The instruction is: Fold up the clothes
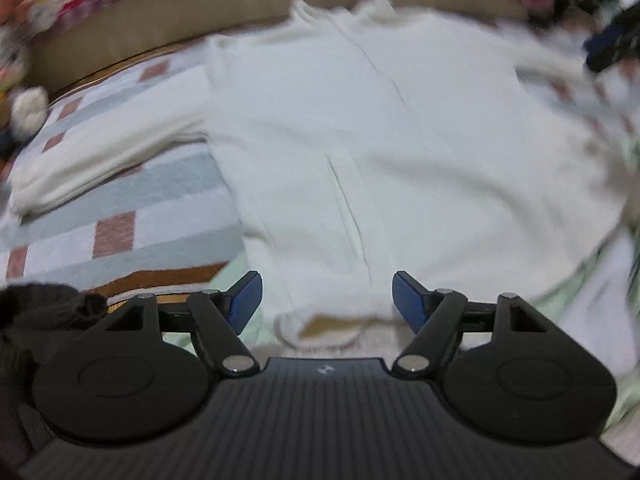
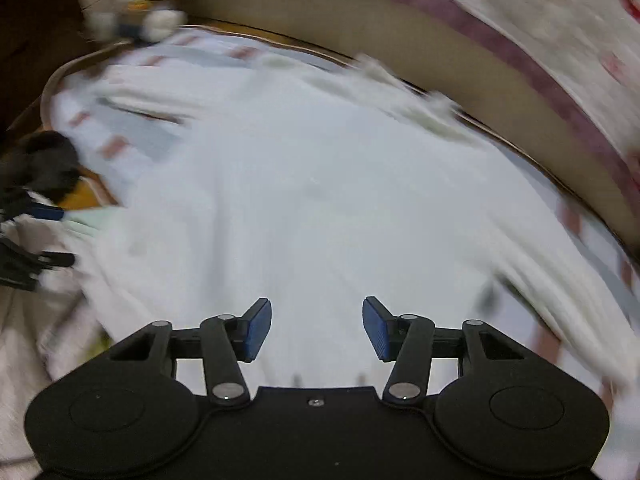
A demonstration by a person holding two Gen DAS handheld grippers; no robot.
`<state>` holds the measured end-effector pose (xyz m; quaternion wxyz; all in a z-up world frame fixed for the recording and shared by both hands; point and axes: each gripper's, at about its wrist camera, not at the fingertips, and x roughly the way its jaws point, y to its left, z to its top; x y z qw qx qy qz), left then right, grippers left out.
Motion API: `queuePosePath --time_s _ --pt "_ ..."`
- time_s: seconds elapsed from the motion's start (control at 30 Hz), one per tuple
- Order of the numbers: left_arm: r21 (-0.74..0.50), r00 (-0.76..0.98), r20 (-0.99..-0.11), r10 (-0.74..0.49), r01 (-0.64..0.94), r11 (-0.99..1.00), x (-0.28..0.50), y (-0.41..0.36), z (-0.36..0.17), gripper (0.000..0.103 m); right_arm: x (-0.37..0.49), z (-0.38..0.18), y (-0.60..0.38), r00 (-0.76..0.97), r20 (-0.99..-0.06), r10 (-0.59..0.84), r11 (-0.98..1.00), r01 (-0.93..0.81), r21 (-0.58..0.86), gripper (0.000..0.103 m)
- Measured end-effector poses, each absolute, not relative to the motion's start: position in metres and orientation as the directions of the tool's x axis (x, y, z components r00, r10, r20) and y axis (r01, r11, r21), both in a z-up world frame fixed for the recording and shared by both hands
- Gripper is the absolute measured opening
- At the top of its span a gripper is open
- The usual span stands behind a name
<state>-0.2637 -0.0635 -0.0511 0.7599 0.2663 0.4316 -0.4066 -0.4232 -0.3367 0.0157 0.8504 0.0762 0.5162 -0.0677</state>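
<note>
Below, white garment [image 1: 360, 140] flat on checked quilt [image 1: 120, 200]; both tools spread, empty.

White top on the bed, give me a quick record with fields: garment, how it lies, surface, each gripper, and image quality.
garment: white long-sleeved top
how it lies: spread out flat, one sleeve stretched out to the side in the left wrist view
surface: checked bedspread in pale blue, white and pink
left gripper: open, nothing between the pads, above the top's near edge
right gripper: open, nothing held, over the white fabric
nearby: soft toy at the far corner
image quality: both views motion-blurred
</note>
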Motion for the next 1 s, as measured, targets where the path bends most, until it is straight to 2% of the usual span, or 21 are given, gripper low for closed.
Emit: queuePosePath --time_s 0.13,0.27,0.33,0.37,0.4,0.5,0.57,0.6,0.63,0.73,0.8,0.9,0.97,1.0 --pt "0.067 0.249 -0.916 -0.314 0.869 0.490 -0.267 -0.071 -0.070 0.078 -0.468 -0.026 -0.373 0.412 -0.904 0.115 0.971 0.148 0.190 0.056" --pt "0.063 0.238 -0.927 -0.290 0.861 0.505 -0.259 -0.079 -0.075 0.080 -0.474 -0.064 -0.359 0.296 -0.939 0.178 0.984 -0.028 0.177 0.056" --pt "0.060 0.237 -0.926 -0.295 0.862 0.503 -0.254 -0.082 -0.076 0.061 -0.474 -0.069 -0.329 0.262 -0.932 0.250 0.961 -0.187 0.205 0.056" --pt "0.065 0.240 -0.925 -0.294 0.863 0.502 -0.253 -0.084 -0.078 0.039 -0.472 -0.070 -0.314 0.244 -0.927 0.285 0.937 -0.276 0.215 0.056" --pt "0.070 0.244 -0.925 -0.292 0.863 0.500 -0.253 -0.087 -0.079 0.008 -0.471 -0.072 -0.303 0.235 -0.927 0.292 0.918 -0.341 0.203 0.059" --pt "0.119 0.315 -0.896 -0.313 0.850 0.514 -0.254 -0.085 -0.071 0.008 -0.470 -0.083 -0.287 0.273 -0.941 0.198 0.908 -0.413 0.072 0.062" --pt "0.137 0.401 -0.845 -0.355 0.803 0.580 -0.251 -0.073 -0.049 0.008 -0.468 -0.089 -0.291 0.307 -0.940 0.149 0.924 -0.381 0.022 0.058" --pt "0.129 0.450 -0.807 -0.382 0.765 0.630 -0.250 -0.062 -0.034 0.008 -0.466 -0.089 -0.298 0.322 -0.934 0.157 0.939 -0.342 0.039 0.044" --pt "0.107 0.503 -0.763 -0.407 0.718 0.687 -0.249 -0.048 -0.018 0.008 -0.463 -0.087 -0.306 0.337 -0.924 0.178 0.952 -0.297 0.075 0.026" --pt "-0.021 0.582 -0.667 -0.465 0.609 0.793 -0.253 -0.013 0.008 0.008 -0.460 -0.081 -0.323 0.387 -0.884 0.263 0.961 -0.183 0.206 0.016" --pt "-0.015 0.591 -0.675 -0.442 0.588 0.809 -0.255 -0.012 -0.001 0.008 -0.457 -0.080 -0.326 0.404 -0.880 0.249 0.966 -0.166 0.197 0.016" --pt "-0.018 0.575 -0.691 -0.439 0.593 0.805 -0.259 -0.015 -0.012 0.008 -0.458 -0.080 -0.334 0.406 -0.891 0.204 0.978 -0.125 0.167 0.023" --pt "-0.053 0.566 -0.685 -0.460 0.590 0.806 -0.258 -0.011 -0.012 0.008 -0.463 -0.082 -0.340 0.377 -0.914 0.147 0.988 -0.095 0.120 0.035" --pt "-0.057 0.568 -0.681 -0.462 0.588 0.807 -0.255 -0.008 -0.012 0.008 -0.465 -0.083 -0.341 0.355 -0.928 0.117 0.992 -0.089 0.091 0.046"
